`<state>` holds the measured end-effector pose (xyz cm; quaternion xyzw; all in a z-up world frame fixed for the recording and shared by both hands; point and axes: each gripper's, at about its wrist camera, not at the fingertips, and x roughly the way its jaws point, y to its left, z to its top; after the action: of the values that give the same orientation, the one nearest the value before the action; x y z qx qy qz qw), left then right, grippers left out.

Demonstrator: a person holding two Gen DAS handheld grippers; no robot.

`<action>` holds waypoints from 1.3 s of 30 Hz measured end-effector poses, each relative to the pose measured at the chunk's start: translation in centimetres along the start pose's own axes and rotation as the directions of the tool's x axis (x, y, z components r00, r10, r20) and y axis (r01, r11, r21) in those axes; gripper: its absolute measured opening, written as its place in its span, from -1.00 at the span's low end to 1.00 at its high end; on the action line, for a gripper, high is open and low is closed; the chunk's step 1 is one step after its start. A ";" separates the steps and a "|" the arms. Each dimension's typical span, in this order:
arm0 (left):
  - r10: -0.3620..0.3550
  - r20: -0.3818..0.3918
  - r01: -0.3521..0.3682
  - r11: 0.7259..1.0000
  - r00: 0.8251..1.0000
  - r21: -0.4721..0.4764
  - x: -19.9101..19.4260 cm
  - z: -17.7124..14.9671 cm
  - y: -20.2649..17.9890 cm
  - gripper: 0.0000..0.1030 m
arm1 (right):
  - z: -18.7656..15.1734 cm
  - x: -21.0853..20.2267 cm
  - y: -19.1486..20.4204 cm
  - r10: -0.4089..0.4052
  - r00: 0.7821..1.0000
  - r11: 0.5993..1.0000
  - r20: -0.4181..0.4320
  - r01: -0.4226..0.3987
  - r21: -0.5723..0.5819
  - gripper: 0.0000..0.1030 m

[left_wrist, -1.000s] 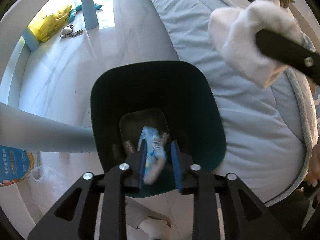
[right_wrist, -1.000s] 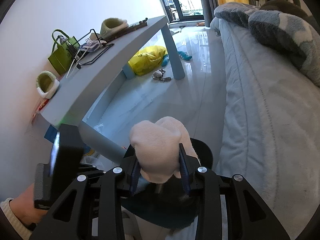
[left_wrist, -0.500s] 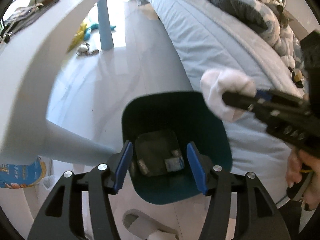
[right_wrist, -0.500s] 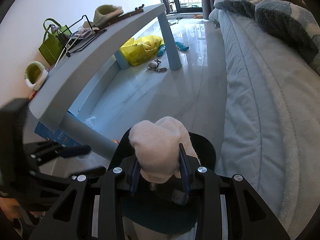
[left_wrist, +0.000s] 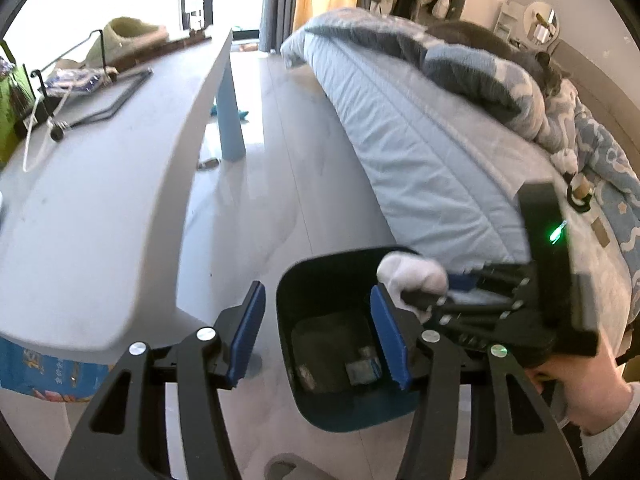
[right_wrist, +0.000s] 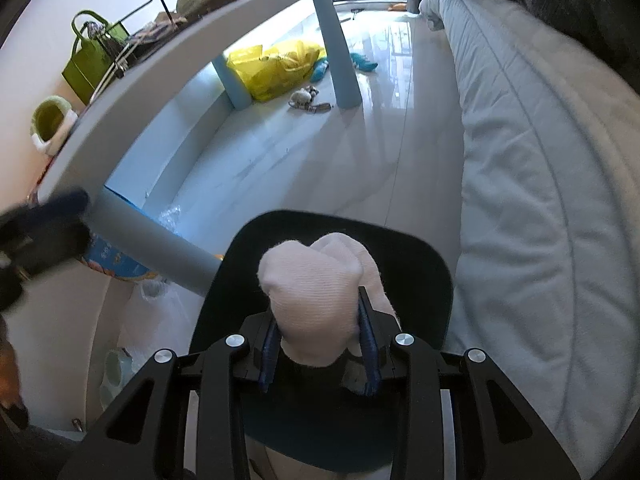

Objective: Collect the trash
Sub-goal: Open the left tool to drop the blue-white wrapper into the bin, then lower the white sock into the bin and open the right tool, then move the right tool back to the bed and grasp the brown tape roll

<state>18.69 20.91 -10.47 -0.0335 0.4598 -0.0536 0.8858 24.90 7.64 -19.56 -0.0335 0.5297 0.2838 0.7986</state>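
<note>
Bin first, in the left wrist view: it is dark, it stands on the floor between the grey table and the bed, and its mouth faces up. Small bits of trash lie at the bottom. The left gripper hangs above the near rim with nothing between its blue pads, and its jaws are closing a little on empty air. On the right side of this view the right gripper reaches in over the far corner of the bin, and a hand holds it from behind. It pinches a white sock, and the sock sits over the bin's mouth, not inside yet. In the right wrist view the right gripper is squeezed tight on the sock. The sock is bunched up and its long way runs along the fingers, with the rounded end pointing out past the tips and down at the bin. The dark opening lies straight below and all around the sock, so the right hand is the nearer one for the drop. I think the jaws only need to let go for the sock to fall in. It may catch on the rim, because it is close to the bed side.
</note>
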 end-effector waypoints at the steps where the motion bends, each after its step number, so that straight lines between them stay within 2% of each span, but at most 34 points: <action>1: 0.000 0.015 0.000 1.000 1.000 -0.001 -0.4 0.1 0.0 0.03 | -0.1 0.3 0.1 0.001 1.000 1.000 -0.007 -0.001 0.000 -0.32; 5: -0.001 0.050 0.001 1.000 0.999 0.001 -1.3 0.6 -0.2 -0.01 | -0.5 1.0 0.2 -0.001 1.000 1.000 -0.027 0.001 -0.002 -0.32; 9: -0.005 0.076 0.006 1.000 0.997 -0.004 -2.0 1.0 -0.3 -0.14 | -1.0 2.0 0.5 -0.003 0.999 1.000 -0.054 0.002 -0.013 -0.31; 18: -0.025 0.118 0.027 1.000 0.993 -0.016 -3.8 1.7 -0.9 -0.14 | -2.1 3.4 1.6 -0.029 0.994 0.998 -0.109 0.023 -0.054 -0.27; 20: -0.018 0.135 0.020 1.000 0.991 -0.014 -4.3 1.9 -1.1 -0.14 | -2.3 3.4 1.7 -0.031 0.993 0.998 -0.117 0.024 -0.062 -0.18; 22: -0.015 0.148 0.018 1.000 0.989 -0.019 -4.7 2.1 -1.0 -0.14 | -2.5 3.2 1.9 -0.026 0.993 0.998 -0.113 0.018 -0.065 0.03; 23: -0.012 0.155 0.016 1.000 0.988 -0.024 -4.9 2.2 -1.0 -0.14 | -2.5 3.1 1.9 -0.023 0.993 0.998 -0.112 0.015 -0.067 0.03; 34: -0.003 0.186 0.009 1.000 0.983 -0.030 -6.2 3.2 -2.4 -0.11 | -1.8 -2.0 2.4 0.018 1.000 0.996 0.012 -0.017 -0.086 0.06; 39: -0.033 0.225 0.039 0.999 0.974 -0.024 -7.3 3.7 -3.7 0.06 | -1.3 -6.2 1.6 0.020 0.994 0.996 0.108 -0.010 -0.094 0.12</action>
<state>17.27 18.19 -2.06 -0.0602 0.3567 -0.0590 0.9304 21.30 5.96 -14.41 -0.0514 0.4719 0.3156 0.8216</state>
